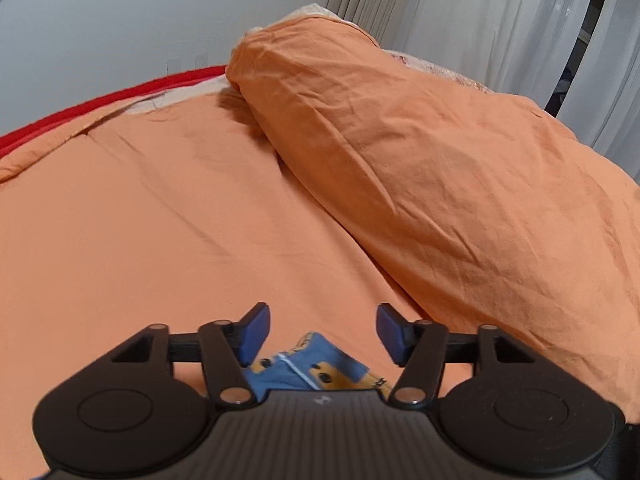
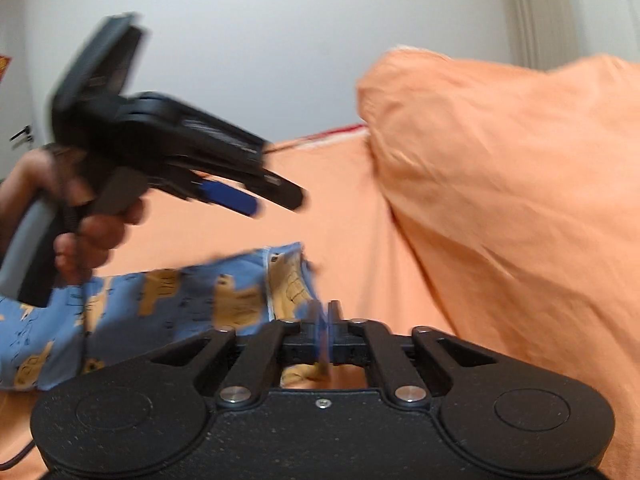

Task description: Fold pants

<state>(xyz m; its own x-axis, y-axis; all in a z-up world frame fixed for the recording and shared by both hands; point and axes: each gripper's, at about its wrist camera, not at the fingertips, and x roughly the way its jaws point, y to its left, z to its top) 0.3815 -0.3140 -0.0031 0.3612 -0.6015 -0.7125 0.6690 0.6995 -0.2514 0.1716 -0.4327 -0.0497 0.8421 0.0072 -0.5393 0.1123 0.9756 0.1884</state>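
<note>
The pants are blue with a yellow animal print and lie on the orange bed sheet. My right gripper is shut on an edge of the pants, holding the fabric near its top corner. My left gripper is open and empty, hovering above the pants, which show just below its blue pads. In the right wrist view the left gripper is blurred, held by a hand above the pants.
A large rumpled orange duvet is heaped on the right side of the bed. A red bed edge and a white wall lie behind. Pale curtains hang at the far right.
</note>
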